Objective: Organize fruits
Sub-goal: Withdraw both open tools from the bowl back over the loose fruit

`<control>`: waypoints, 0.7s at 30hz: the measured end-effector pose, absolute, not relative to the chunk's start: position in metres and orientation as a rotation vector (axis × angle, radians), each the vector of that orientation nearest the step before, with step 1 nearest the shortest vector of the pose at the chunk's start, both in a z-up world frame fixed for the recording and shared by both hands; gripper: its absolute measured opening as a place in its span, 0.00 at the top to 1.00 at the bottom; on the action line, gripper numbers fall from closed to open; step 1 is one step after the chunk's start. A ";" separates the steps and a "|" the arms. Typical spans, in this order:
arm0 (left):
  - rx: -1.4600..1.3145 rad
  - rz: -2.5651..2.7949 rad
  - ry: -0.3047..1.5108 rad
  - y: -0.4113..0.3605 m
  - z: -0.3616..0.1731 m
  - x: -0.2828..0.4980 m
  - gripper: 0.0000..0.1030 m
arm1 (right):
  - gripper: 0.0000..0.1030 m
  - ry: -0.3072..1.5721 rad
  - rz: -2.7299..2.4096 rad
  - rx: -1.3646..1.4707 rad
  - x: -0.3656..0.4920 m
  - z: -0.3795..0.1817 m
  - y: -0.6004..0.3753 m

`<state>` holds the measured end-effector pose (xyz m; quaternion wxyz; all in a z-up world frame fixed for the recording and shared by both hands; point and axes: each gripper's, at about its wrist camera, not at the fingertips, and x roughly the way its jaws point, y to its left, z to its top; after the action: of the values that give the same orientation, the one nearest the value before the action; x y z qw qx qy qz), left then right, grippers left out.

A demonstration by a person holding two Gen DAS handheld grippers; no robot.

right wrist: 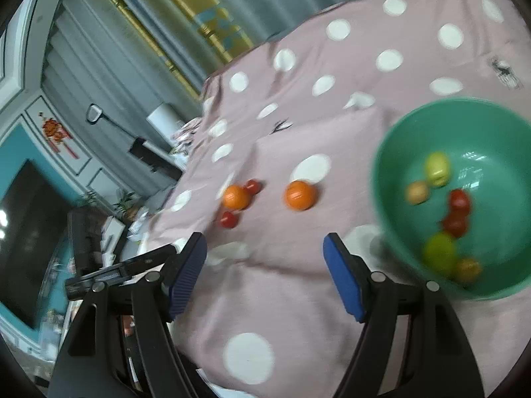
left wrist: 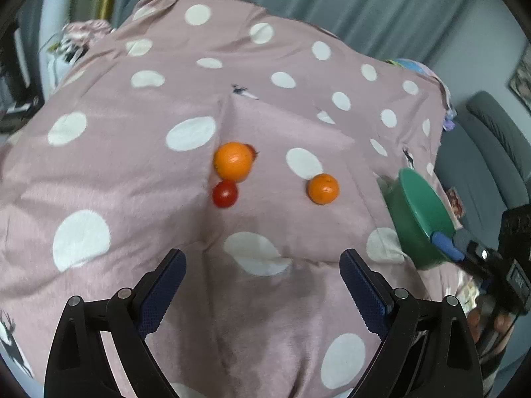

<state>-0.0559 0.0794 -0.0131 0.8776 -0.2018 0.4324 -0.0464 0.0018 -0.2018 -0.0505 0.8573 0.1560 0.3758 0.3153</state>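
Closest to the lens on the left wrist view is the left gripper (left wrist: 262, 262), fingers (left wrist: 169, 275) spread wide with nothing between them, hovering over a pink polka-dot cloth (left wrist: 99, 165) that covers the surface. Right gripper (right wrist: 265, 258) is the same deal: blue-padded fingers (right wrist: 341, 278) released, empty.

Fruit-wise, four pieces sit loose on the cloth. A big orange (left wrist: 232, 161) lies in a fold, with a small red tomato (left wrist: 225, 193) touching it on the near side and another red tomato (left wrist: 252, 151) peeking out just behind it. A second orange (left wrist: 323, 188) sits off to the right, apart from that cluster.

The green bowl (right wrist: 398, 152) is over on the right, tilted toward the right camera. Inside there are a couple of yellow-green fruits (right wrist: 438, 168), two red ones (right wrist: 459, 200) and some orange-ish ones, but it's blurry so I can't say exactly what they are.
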 end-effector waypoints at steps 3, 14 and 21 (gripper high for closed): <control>-0.425 -0.087 0.905 0.084 -0.018 -0.060 0.09 | 0.28 0.811 0.673 0.270 0.001 -0.053 -0.182; -0.359 -0.051 0.903 0.086 -0.025 -0.068 0.09 | 0.28 0.864 0.690 0.199 0.006 -0.059 -0.150; -0.306 -0.041 0.871 0.088 -0.022 -0.065 0.09 | 0.28 0.887 0.685 0.188 0.010 -0.062 -0.140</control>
<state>-0.0653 0.0881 -0.0219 0.8951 -0.1476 0.4202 -0.0200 0.0100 -0.1399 -0.0618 0.8429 0.0890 0.4202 0.3241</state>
